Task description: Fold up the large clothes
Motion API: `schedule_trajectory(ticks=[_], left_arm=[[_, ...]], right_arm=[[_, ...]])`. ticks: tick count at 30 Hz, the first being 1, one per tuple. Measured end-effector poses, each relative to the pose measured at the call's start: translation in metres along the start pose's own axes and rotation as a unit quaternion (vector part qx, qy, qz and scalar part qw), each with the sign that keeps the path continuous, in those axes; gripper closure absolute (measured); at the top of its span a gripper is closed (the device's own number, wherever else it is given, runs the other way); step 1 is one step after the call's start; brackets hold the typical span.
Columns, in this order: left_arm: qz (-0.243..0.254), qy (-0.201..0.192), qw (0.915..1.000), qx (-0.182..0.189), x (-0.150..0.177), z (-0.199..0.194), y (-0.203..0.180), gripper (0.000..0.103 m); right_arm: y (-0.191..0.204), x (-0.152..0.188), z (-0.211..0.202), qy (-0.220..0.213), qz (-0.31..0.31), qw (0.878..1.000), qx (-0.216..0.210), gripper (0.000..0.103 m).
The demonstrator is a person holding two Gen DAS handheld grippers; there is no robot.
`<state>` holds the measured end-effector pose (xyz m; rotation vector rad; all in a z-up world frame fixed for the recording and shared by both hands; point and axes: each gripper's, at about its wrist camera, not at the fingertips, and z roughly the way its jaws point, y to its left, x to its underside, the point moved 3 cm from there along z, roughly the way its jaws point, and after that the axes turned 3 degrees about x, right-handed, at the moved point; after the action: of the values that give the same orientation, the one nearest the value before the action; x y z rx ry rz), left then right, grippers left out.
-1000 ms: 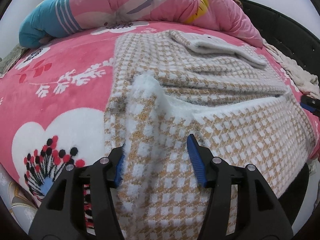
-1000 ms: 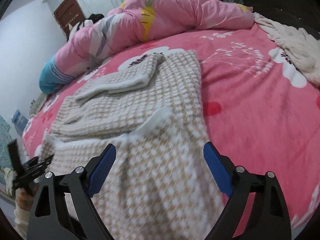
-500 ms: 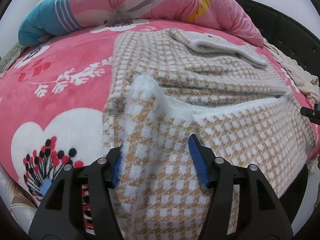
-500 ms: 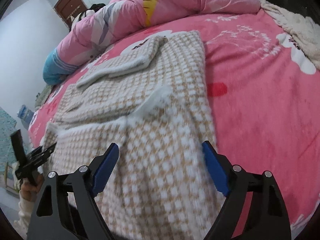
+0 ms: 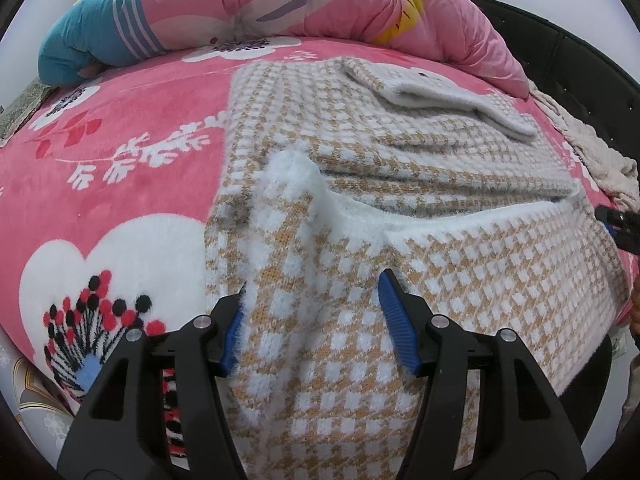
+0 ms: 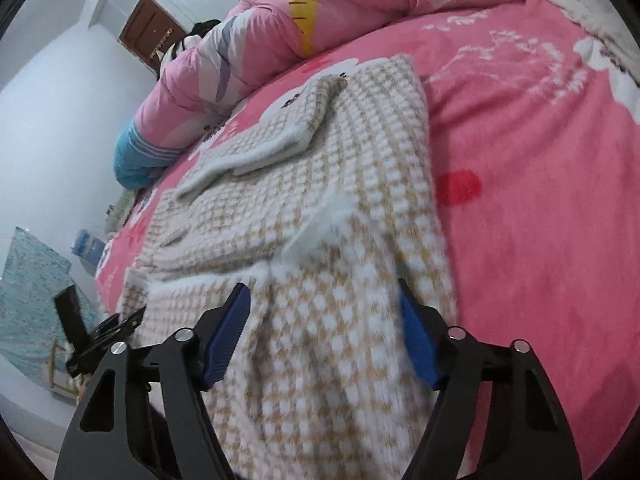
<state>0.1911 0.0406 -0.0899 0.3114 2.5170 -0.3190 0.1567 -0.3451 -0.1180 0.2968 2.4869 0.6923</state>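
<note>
Checked sweater [image 5: 400,208] lies on the bed [image 5: 120,184], long axis toward 12 o'clock. Left tongs [image 5: 312,320] spread, opening, astride its near hem; right tongs [image 6: 324,336] spread, closing over the hem, not yet pinching.

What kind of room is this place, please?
Most likely a bedroom: a bed with a pink flowered blanket, a rolled pink quilt at its far side, and a brown door in a white wall.

Beyond the jaws lies a bed with a pink flowered cover [image 5: 120,184], pale walls [image 6: 60,100] and a brown door [image 6: 146,36].
</note>
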Motion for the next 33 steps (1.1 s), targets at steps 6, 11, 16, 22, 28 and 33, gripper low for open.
schedule_trajectory(ticks=[6, 11, 16, 22, 28, 33], left_arm=[[0.000, -0.001, 1.0000, 0.000, 0.000, 0.000, 0.000, 0.045], [0.001, 0.000, 1.0000, 0.000, -0.001, 0.001, 0.002, 0.045], [-0.007, 0.003, 1.0000, -0.004, -0.001, 0.002, 0.002, 0.045], [-0.008, 0.006, 0.9999, -0.010, -0.002, 0.002, 0.002, 0.045], [-0.007, 0.004, 0.9998, -0.016, -0.002, 0.002, 0.000, 0.045], [-0.006, 0.004, 0.9998, -0.018, -0.002, 0.002, 0.000, 0.044]], right_arm=[[0.010, 0.016, -0.008, 0.020, -0.034, 0.999, 0.006, 0.044], [0.011, 0.009, 0.009, 0.026, -0.034, 0.998, 0.045, 0.050], [0.013, 0.010, 0.017, 0.019, -0.047, 0.997, 0.065, 0.051], [0.017, 0.017, 0.013, 0.018, -0.056, 0.995, 0.084, 0.054], [0.021, 0.020, 0.016, 0.017, -0.075, 0.991, 0.107, 0.054], [0.025, 0.022, 0.020, 0.013, -0.076, 0.991, 0.108, 0.054]])
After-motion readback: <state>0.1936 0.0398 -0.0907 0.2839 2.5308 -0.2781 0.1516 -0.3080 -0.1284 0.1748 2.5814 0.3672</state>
